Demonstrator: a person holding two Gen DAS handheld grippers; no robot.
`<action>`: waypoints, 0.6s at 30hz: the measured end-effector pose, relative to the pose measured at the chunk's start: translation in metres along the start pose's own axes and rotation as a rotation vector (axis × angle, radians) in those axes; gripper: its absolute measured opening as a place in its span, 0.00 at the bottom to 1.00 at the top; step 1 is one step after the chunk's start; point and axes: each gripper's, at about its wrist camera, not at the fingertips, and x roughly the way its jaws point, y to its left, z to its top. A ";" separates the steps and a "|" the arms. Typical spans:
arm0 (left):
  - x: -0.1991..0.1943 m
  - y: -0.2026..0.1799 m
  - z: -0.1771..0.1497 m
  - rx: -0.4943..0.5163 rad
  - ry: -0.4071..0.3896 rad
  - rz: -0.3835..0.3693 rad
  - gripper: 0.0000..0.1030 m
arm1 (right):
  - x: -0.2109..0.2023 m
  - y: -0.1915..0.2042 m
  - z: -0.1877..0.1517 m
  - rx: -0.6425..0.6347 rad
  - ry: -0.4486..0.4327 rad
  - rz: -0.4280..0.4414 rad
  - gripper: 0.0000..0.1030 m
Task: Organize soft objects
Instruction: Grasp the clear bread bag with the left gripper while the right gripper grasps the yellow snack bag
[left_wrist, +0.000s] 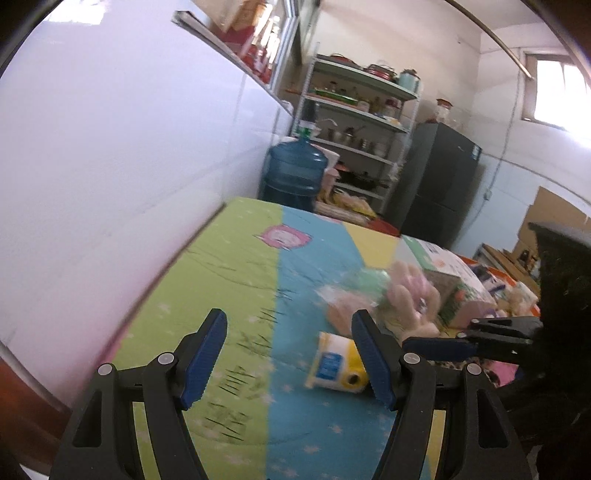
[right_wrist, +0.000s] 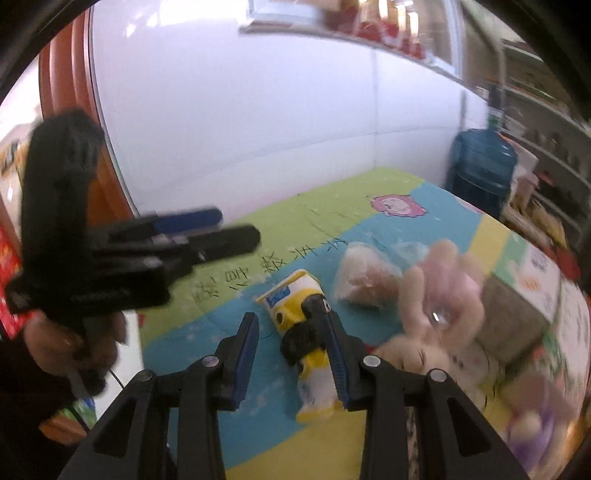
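The surface (right_wrist: 207, 325) wears a green, blue and yellow cartoon mat; a carton (left_wrist: 439, 280) stands at its far right, a cream plush rabbit (right_wrist: 439, 325) sprawls against it, a bagged soft item (right_wrist: 365, 277) lies just left of that, and a yellow-and-white roll pack (right_wrist: 295, 306) lies nearest. Left tongs (left_wrist: 288, 358) stand wide apart, empty; right tongs (right_wrist: 291, 354) are part-way apart above the pack, not clamping it. Judged: picking is not yet begun; next, lower and straddle the pack squarely.
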 end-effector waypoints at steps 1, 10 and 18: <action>-0.001 0.004 0.001 -0.005 -0.004 0.005 0.70 | 0.005 0.000 0.001 -0.018 0.018 -0.009 0.35; 0.006 0.022 0.004 -0.045 -0.003 0.013 0.70 | 0.039 -0.005 0.001 -0.100 0.170 -0.013 0.57; 0.018 0.020 0.006 -0.027 0.026 -0.014 0.70 | 0.039 0.001 -0.006 -0.080 0.169 -0.033 0.45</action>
